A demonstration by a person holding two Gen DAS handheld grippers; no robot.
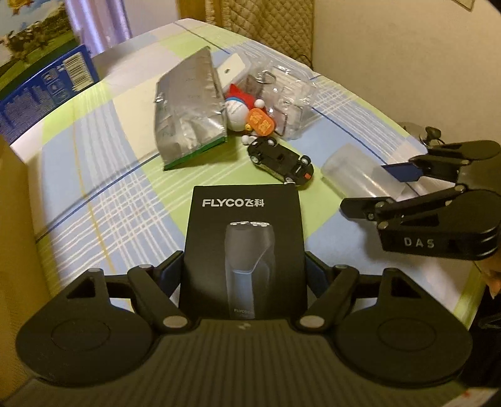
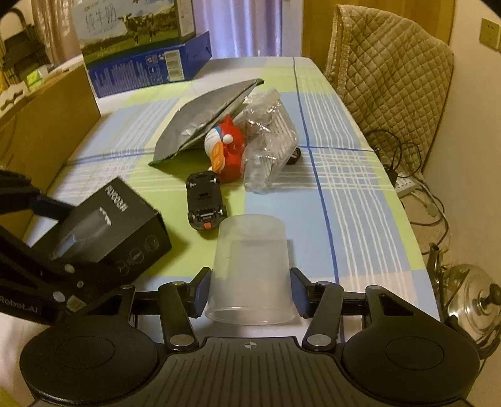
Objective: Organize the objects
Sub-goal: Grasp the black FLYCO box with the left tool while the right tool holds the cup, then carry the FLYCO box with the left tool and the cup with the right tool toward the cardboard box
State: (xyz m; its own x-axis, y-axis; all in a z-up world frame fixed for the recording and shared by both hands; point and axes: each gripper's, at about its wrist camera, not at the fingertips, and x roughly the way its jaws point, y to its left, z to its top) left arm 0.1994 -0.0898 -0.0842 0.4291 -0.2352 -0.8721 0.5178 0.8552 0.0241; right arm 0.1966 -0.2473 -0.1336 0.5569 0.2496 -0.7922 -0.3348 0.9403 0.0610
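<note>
Table (image 2: 360, 194) has open cloth on the right half and along the near right edge; the left side is hemmed in by a cardboard box (image 2: 47, 125) and, at the far left corner, a blue carton (image 2: 147, 67) with a milk carton (image 2: 125, 28) stacked on it. Clutter sits mid-table: silver foil bag (image 1: 188, 109) leaning over a red-and-white toy figure (image 1: 247, 109), crumpled clear plastic packaging (image 2: 269, 141) touching the figure's right side, black toy car (image 1: 280, 162) upside down just in front of them. Left gripper (image 1: 244, 275) is closed on a black shaver box (image 1: 244, 247), fingers pressing both side faces; box is printed FLYCO with a shaver picture, and looks lifted and tilted above the cloth near the left edge, though contact with the table cannot be told. Right gripper (image 2: 250, 291) sits around a frosted plastic cup (image 2: 250, 266) lying on its side, mouth toward the camera; left pad touches the cup wall, right pad just beside it, firm grip cannot be told. Cup is near the front of the table, just behind the car's rear. Cloth is checked blue, green and white. Quilted cover (image 2: 391, 62) hangs at the far right, cables and a power strip (image 2: 407, 188) on the floor beside a metal kettle (image 2: 472, 306). Purple curtain (image 2: 238, 25) behind.
</note>
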